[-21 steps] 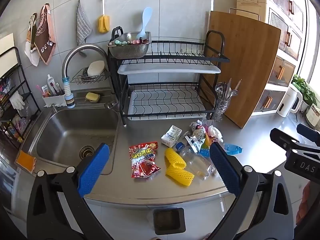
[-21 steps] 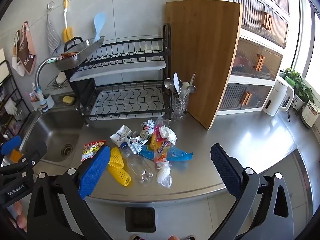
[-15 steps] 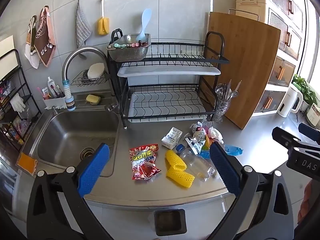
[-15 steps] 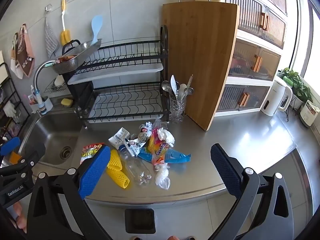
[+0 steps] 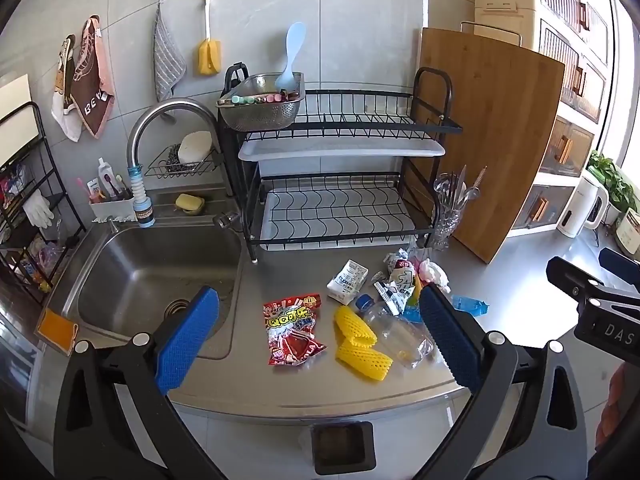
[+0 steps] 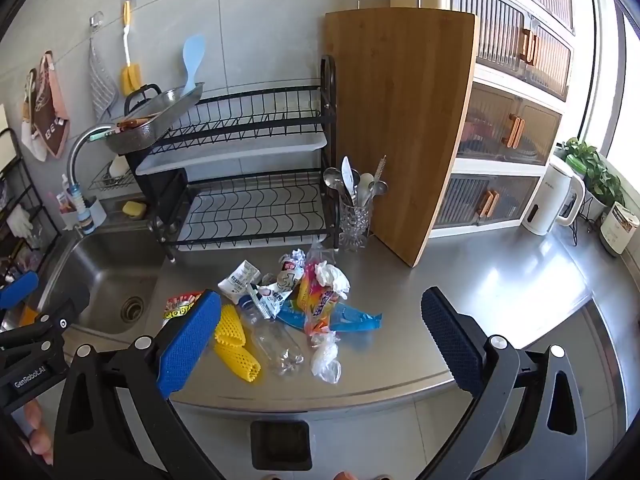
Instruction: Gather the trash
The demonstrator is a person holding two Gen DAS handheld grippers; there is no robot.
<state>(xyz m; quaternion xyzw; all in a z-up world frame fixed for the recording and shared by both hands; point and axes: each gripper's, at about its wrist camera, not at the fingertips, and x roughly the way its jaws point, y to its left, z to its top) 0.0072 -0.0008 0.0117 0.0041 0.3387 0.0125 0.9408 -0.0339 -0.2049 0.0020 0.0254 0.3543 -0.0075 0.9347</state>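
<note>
We hold both grippers spread wide, empty, above the counter edge (image 5: pixel 360 396). We lower the left gripper (image 5: pixel 316 340) squarely over the red snack bag (image 5: pixel 292 330), the right gripper (image 6: pixel 320 344) waiting.

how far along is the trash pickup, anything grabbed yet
Nothing looks collected. Both the left gripper and right gripper are open and empty, above the counter's front edge. All is left: the red snack bag, yellow foam nets, clear bottle, white carton and crumpled wrappers.
</note>
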